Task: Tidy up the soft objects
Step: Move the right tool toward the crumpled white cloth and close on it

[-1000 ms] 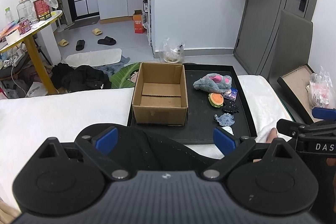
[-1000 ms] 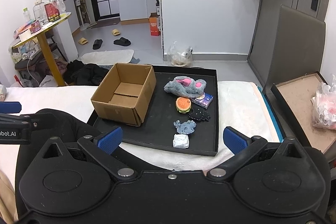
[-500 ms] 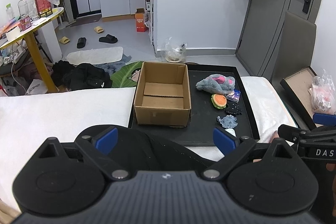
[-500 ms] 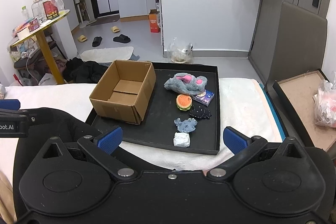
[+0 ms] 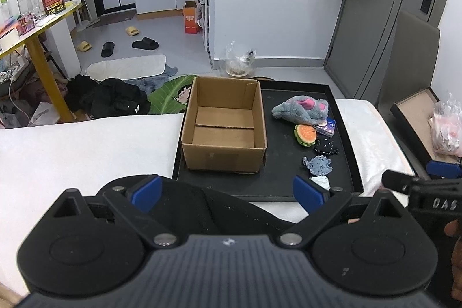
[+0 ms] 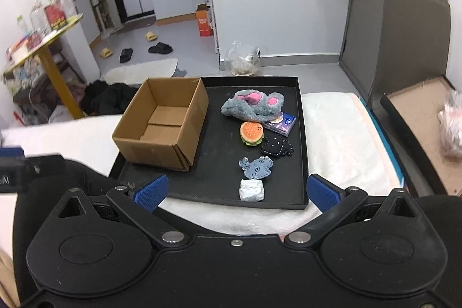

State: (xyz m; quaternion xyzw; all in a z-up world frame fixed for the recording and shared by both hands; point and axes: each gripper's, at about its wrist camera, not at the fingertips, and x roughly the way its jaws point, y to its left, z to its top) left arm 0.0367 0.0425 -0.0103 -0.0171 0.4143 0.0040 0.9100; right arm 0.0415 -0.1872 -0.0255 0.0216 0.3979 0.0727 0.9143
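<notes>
A black tray (image 6: pixel 302 140) (image 5: pixel 345 134) lies on a white-covered surface. An open empty cardboard box (image 6: pixel 164 123) (image 5: pixel 225 126) stands on its left half. On its right half lie a grey and pink plush (image 6: pixel 252 106) (image 5: pixel 303 110), a burger toy (image 6: pixel 251 133) (image 5: pixel 305 134), a blue tissue pack (image 6: pixel 284 121), a black soft piece (image 6: pixel 277 147), a blue-grey soft piece (image 6: pixel 256 168) (image 5: pixel 317 165) and a white packet (image 6: pixel 251 190). My right gripper (image 6: pixel 236 191) is open and empty, just before the tray's near edge. My left gripper (image 5: pixel 228 191) is open and empty, near the box.
The right gripper also shows at the right edge of the left wrist view (image 5: pixel 427 186). A framed board (image 6: pixel 415 117) with a plastic bag (image 6: pixel 452 126) lies to the right. Beyond are floor clutter, black clothes (image 5: pixel 112 100), a yellow table (image 5: pixel 34 28) and a grey door (image 5: pixel 384 13).
Both grippers have moved forward toward the tray; the box and soft objects look larger and closer. Nothing on the tray has moved.
</notes>
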